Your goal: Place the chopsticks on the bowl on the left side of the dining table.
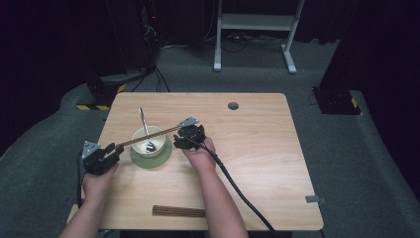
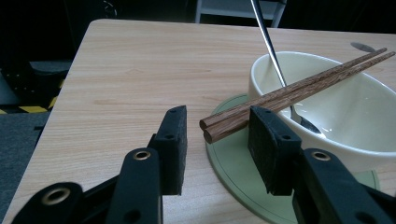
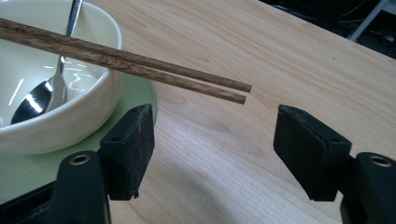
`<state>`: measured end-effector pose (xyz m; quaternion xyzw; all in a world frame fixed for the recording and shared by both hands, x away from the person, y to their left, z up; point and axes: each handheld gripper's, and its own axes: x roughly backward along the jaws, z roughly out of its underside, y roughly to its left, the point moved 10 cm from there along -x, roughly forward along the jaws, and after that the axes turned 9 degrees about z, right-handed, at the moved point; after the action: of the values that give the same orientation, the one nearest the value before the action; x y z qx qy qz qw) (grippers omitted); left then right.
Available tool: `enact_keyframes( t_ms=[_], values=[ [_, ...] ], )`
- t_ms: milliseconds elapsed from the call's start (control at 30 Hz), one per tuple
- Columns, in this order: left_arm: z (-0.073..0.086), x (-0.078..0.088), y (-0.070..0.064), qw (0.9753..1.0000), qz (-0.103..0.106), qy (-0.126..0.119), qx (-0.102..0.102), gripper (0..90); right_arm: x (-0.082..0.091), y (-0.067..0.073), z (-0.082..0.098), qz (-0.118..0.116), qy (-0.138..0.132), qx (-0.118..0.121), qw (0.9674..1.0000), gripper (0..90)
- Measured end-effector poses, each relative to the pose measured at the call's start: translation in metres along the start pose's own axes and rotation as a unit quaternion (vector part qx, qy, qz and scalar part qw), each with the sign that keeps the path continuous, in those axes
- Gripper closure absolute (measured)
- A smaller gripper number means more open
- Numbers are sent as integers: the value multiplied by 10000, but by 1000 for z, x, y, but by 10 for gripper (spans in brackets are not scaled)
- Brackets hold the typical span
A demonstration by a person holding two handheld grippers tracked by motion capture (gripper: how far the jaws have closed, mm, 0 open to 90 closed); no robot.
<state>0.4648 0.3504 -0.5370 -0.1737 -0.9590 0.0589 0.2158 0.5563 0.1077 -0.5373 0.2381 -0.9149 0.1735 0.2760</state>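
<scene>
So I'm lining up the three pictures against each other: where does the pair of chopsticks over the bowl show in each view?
High view: the chopsticks lie across the bowl, left of centre.
Left gripper view: their thick ends reach between the jaws, right of centre.
Right gripper view: their thin tips end at upper centre, above the open jaws.
Shared landmark: the spoon in the bowl.

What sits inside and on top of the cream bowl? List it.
Inside the bowl lies a metal spoon, handle leaning over the rim. A pair of wooden chopsticks rests across the top, covering part of the spoon.
</scene>
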Motion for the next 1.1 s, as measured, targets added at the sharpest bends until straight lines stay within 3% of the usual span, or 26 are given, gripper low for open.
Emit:
enact_keyframes(
  t_ms=[233, 567, 1100],
  values=[
    [1, -2, 0, 10000, -23, 44, -22, 592, -7, 5, -11, -155, -115, 12, 9998, 288],
    [2, -3, -1, 9999, 101, 42, 9, 590, -8, 14, -11, -135, -102, 104, 9998, 306],
    [2, -2, -7, 9990, 427, 63, -139, 584, 20, 14, 10, -139, -163, -59, 9998, 332]
  ],
)
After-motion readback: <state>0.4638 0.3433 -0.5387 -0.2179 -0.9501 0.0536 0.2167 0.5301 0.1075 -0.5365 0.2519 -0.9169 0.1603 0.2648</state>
